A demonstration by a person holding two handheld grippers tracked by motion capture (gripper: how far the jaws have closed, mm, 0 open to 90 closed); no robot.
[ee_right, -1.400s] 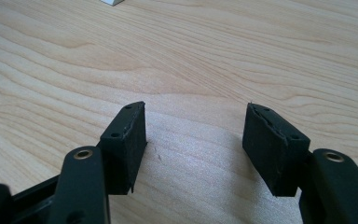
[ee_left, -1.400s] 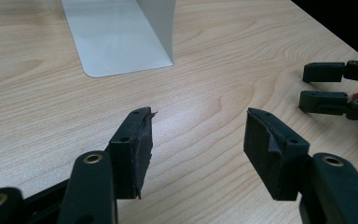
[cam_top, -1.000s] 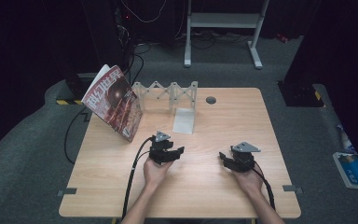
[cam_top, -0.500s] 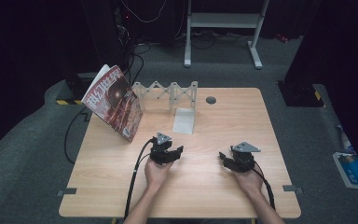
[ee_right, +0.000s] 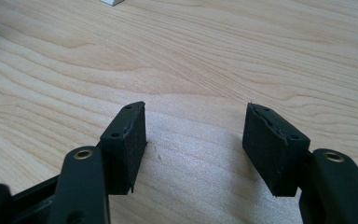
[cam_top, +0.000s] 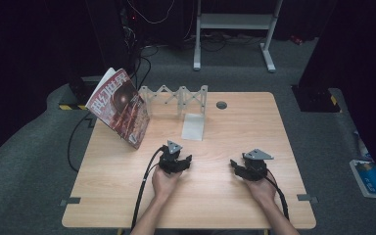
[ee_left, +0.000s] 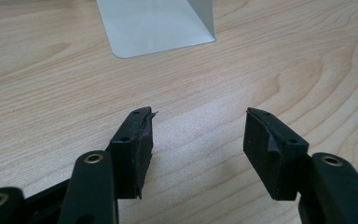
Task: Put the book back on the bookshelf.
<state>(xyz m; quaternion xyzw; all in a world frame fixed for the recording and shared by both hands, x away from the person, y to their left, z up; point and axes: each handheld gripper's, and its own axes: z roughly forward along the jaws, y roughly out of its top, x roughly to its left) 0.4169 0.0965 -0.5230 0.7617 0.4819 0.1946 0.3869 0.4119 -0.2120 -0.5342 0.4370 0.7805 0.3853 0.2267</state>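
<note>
- On the near half of the wooden table (cam_top: 225, 196), both grippers sit low over the bare wood, one in each of the person's hands, forearms coming in from the bottom edge of the high view.
- Left gripper (cam_top: 182, 162): jaws spread wide apart, nothing between them, just wood grain showing in the gap. Its own camera shows the same thing (ee_left: 198, 140), with both black pads hanging just above the tabletop.
- Right gripper (cam_top: 237, 166): same deal, jaws wide apart and empty. In its own view (ee_right: 193, 140) there's only plain tabletop between the pads.
- The two grippers are well apart from each other, left one a bit closer to the middle of the table, and a black cable (cam_top: 144, 186) trails from the left one back toward the near edge.
- Nearest thing to either gripper is the white metal bookend (cam_top: 194, 126), standing just beyond the left gripper toward the far side. Its flat base lies on the wood facing the person, and the left gripper view catches that base (ee_left: 154, 25) straight ahead of the jaws, near but not touching.
- Behind the bookend there's a white zigzag folding rack (cam_top: 174, 95) along the far edge of the table.
- A magazine (cam_top: 119, 105) with a dark red cover is propped up tilted at the far left corner, just beside the rack's left end.
- Small round grey cap (cam_top: 221, 105) set in the tabletop, to the right of the rack.
- Neither gripper is touching the bookend, the rack or the magazine.
</note>
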